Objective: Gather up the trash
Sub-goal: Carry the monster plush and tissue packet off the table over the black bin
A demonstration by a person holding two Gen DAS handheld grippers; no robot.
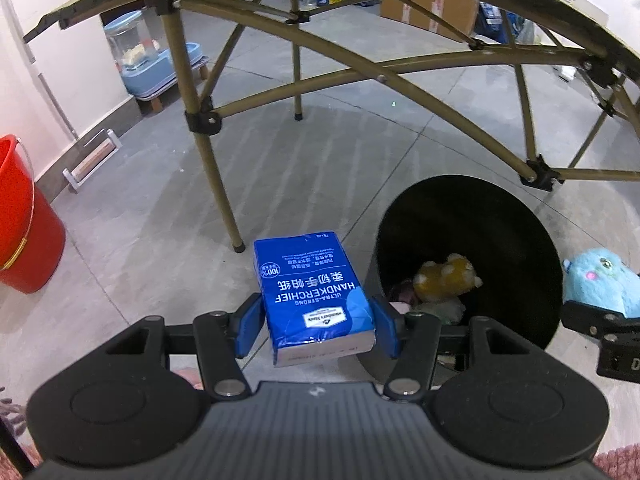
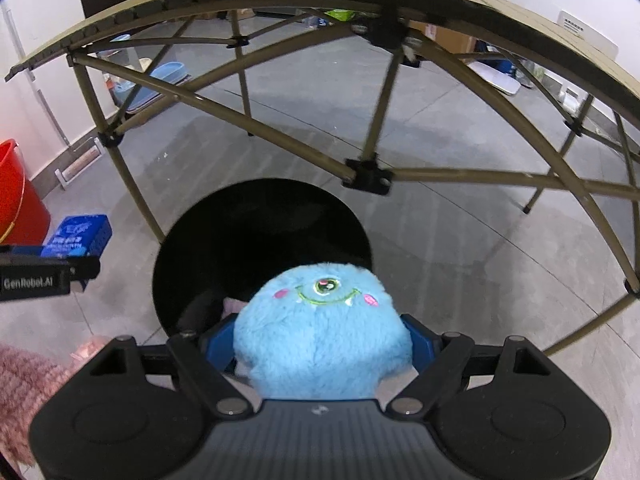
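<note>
My left gripper (image 1: 318,328) is shut on a blue handkerchief tissue pack (image 1: 312,292), held above the floor just left of a black trash bin (image 1: 520,248). A yellow plush toy (image 1: 446,278) and other soft items lie inside the bin. My right gripper (image 2: 320,344) is shut on a fluffy blue one-eyed monster plush (image 2: 324,332), held over the near rim of the black bin (image 2: 184,264). The blue plush (image 1: 600,280) also shows at the right edge of the left wrist view. The tissue pack (image 2: 78,236) and left gripper appear at the left of the right wrist view.
A folding table with olive legs (image 1: 208,160) and cross braces (image 2: 368,176) stands over and behind the bin. A red bucket (image 1: 24,224) sits at the left by the wall. Blue bins (image 1: 152,64) and cardboard boxes (image 1: 432,4) lie further back.
</note>
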